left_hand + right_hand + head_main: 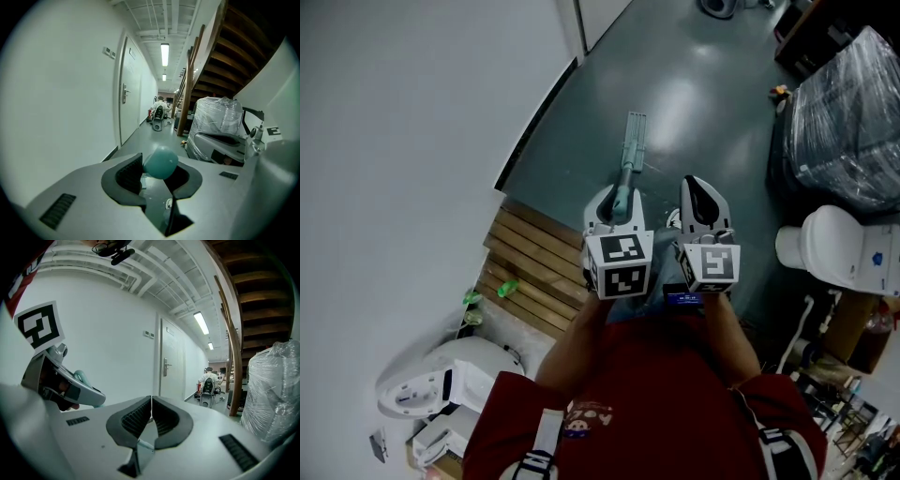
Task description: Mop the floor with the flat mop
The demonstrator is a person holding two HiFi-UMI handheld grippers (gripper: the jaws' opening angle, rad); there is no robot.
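Head view looks steeply down; gripper views both face the corridor [149, 130], sharing its door [129, 105].

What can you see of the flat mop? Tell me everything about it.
The flat mop has a pale teal handle, smooth like plastic, that ends in a rounded tip. The left tool is shut on the handle near that tip. From there the handle slants forward and down to a narrow rectangular head of the same colour, which seems to rest on the dark grey-green floor. Nothing else touches it.
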